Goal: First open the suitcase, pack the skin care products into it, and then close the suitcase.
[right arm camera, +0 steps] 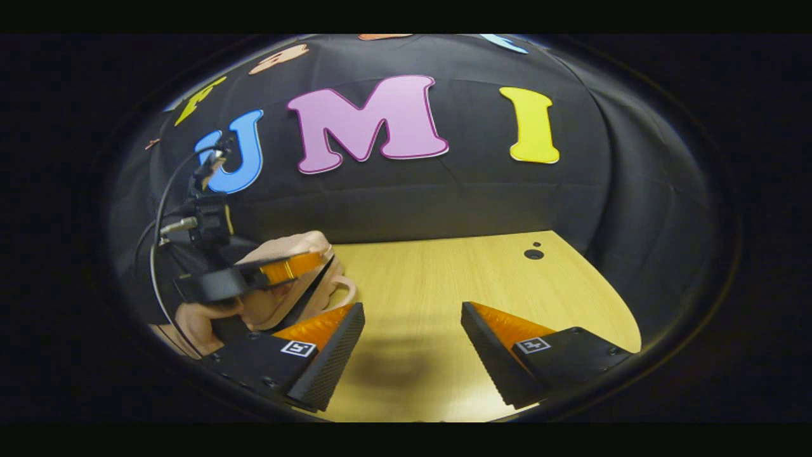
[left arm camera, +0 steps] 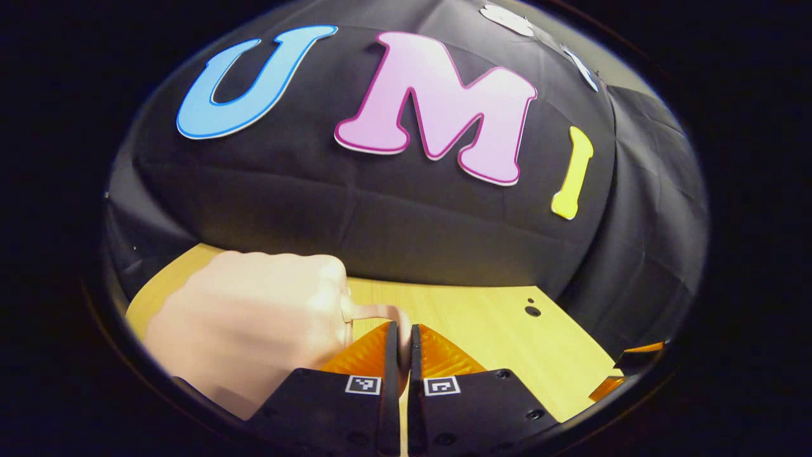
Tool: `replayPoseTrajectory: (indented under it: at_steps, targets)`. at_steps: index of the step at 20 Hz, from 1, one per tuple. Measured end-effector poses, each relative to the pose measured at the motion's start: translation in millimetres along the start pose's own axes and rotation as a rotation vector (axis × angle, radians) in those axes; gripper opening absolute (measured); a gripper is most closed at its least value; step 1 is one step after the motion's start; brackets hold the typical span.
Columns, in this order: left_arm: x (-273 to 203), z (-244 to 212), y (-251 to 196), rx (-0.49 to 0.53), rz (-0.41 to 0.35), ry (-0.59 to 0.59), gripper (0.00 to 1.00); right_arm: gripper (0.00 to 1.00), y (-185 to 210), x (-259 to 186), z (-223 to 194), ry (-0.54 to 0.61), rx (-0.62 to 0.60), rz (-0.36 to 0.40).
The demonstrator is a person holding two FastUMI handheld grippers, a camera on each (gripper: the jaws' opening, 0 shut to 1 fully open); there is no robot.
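A small pale pink suitcase [left arm camera: 247, 317] lies on the wooden table [left arm camera: 482, 324], blurred, at the left of the left gripper view. A thin pink handle [left arm camera: 374, 311] runs from it into my left gripper [left arm camera: 404, 327], whose fingers are shut on it. In the right gripper view the suitcase [right arm camera: 298, 298] sits at the left with a dark gap along its side. There the left gripper [right arm camera: 311, 261] is at its top, a hand [right arm camera: 203, 317] holding it. My right gripper [right arm camera: 412, 311] hovers open over bare table, to the right of the suitcase, nothing between its fingers.
The black cloth wall [right arm camera: 444, 203] closes off the table's far side and right side. A round hole [right arm camera: 533, 254] sits near the table's far right corner. A cable [right arm camera: 155, 241] loops from the left gripper. The right gripper's fingertips [left arm camera: 625, 371] peek in at the lower right.
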State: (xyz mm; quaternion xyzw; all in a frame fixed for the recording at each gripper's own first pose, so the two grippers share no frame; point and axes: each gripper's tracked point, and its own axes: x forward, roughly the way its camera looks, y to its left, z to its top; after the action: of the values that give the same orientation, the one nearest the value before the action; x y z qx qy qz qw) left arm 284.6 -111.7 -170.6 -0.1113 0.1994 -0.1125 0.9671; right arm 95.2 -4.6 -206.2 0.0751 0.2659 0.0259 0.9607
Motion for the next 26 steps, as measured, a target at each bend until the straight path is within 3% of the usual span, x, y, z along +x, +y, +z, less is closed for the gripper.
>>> replayPoseTrajectory:
  at_steps: [5,8,10,11,12,13,15,19,22,26]
  targets:
    - [1.4,-6.5,-2.7,0.016,0.022,0.027,0.13,0.97,-13.1,-2.1,8.6,-0.012,0.026,0.0]
    - [-26.1,27.7,-13.9,-0.014,0.0,-0.067,0.19,0.97,-15.7,-18.0,21.3,-0.034,0.036,-0.018]
    - [-72.3,62.1,-22.8,0.001,-0.027,-0.124,0.35,0.97,-10.1,-34.9,35.3,-0.061,0.057,-0.025]
    - [-92.2,77.1,-25.0,0.018,-0.032,-0.159,0.57,0.97,-5.4,-44.9,42.6,-0.079,0.064,-0.029]
    - [-116.1,92.0,-28.0,0.033,-0.042,-0.195,0.62,0.98,0.8,-53.8,52.3,-0.101,0.065,-0.026]
    - [-141.2,105.0,-31.4,0.043,-0.058,-0.229,0.79,0.98,7.9,-63.0,61.4,-0.126,0.054,-0.021]
    - [-190.5,122.3,-33.2,0.062,-0.078,-0.274,0.94,0.97,20.1,-84.8,75.6,-0.161,0.016,-0.017]
    - [-286.3,143.4,-18.4,0.157,-0.013,-0.373,0.96,0.97,50.7,-137.3,112.4,-0.278,0.027,-0.008]
    - [-344.5,140.5,-22.4,0.121,-0.034,-0.376,0.96,0.97,72.6,-176.7,133.3,-0.382,0.01,-0.006]
    - [-399.8,152.3,-9.2,0.185,0.028,-0.446,0.96,0.97,98.0,-223.8,144.7,-0.497,-0.069,-0.008]
